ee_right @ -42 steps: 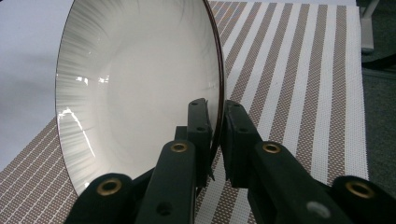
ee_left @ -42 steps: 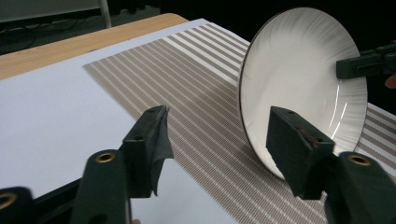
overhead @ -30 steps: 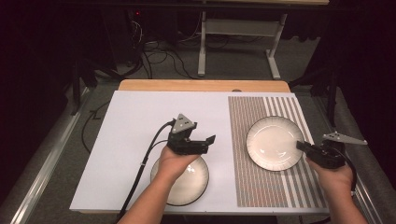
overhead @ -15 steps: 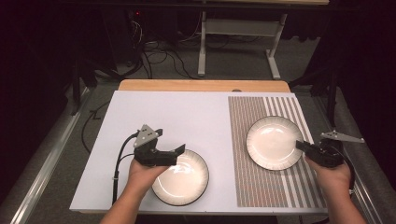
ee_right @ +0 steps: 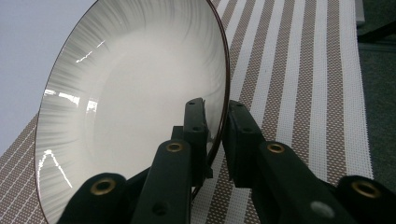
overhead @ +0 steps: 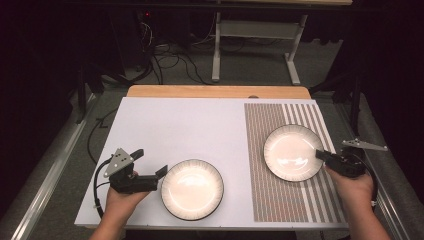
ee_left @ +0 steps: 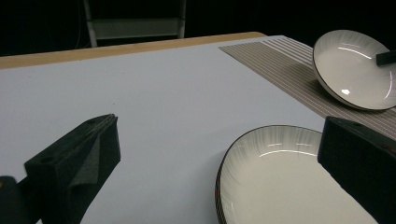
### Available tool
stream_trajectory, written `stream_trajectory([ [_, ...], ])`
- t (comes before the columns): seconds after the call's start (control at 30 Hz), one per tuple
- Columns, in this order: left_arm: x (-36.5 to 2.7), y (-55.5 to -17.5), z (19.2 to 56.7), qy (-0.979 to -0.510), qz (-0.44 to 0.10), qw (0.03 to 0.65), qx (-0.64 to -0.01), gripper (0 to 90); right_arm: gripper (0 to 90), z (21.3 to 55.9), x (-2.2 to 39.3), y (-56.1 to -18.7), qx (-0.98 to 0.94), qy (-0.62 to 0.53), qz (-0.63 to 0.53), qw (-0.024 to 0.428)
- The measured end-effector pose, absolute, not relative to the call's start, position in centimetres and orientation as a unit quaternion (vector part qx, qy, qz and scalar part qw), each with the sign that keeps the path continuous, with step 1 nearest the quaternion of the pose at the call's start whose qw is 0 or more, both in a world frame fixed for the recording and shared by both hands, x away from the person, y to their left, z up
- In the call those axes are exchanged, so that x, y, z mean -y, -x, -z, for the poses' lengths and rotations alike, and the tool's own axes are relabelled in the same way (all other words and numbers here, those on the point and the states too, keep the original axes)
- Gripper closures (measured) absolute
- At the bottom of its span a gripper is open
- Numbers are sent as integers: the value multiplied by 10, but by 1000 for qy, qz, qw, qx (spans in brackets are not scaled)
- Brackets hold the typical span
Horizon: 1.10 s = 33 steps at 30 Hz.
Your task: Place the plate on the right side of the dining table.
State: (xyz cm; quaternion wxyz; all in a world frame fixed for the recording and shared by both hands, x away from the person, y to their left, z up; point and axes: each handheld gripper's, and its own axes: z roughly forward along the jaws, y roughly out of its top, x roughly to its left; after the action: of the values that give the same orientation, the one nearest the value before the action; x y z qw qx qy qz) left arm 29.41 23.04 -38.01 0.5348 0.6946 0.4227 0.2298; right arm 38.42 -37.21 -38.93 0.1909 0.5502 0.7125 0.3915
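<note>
1. The right gripper (overhead: pixel 322 155) is clamped on the right-hand rim of the far plate (overhead: pixel 292 151), which sits on the striped mat (overhead: pixel 300 200) at the bench's right side; in the right gripper view the rim runs between the two pads (ee_right: pixel 196 123) and the plate looks tipped up on that side.
2. The left gripper (overhead: pixel 162 172) has its jaws spread wide, having just been opening, with nothing pressed between them.
3. The near plate (overhead: pixel 192 189) lies flat on the white bench (overhead: pixel 175 125), just to the right of the left gripper, its rim close to the jaw tips but apart from them.
4. In my judgement the coming move turns on that gap: the left hand is by far the nearer to the near plate and needs only a short push rightward to take its left rim.
</note>
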Motion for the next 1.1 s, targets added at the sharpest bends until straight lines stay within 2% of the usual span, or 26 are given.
stream_trajectory([
  [0.6, -231, -293, 382, -697, -230, 532, -421, 1, 801, 400, 376, -398, -697, -580, -386, 171],
  [0.97, -230, -295, 384, -698, -232, 526, -426, 1, 801, 412, 378, -402, -691, -596, -363, 190],
  [1.03, -230, -295, 384, -698, -232, 527, -426, 1, 790, 412, 377, -401, -694, -592, -359, 197],
  [1.1, -230, -295, 384, -697, -233, 527, -427, 1, 728, 410, 375, -399, -696, -588, -353, 214],
])
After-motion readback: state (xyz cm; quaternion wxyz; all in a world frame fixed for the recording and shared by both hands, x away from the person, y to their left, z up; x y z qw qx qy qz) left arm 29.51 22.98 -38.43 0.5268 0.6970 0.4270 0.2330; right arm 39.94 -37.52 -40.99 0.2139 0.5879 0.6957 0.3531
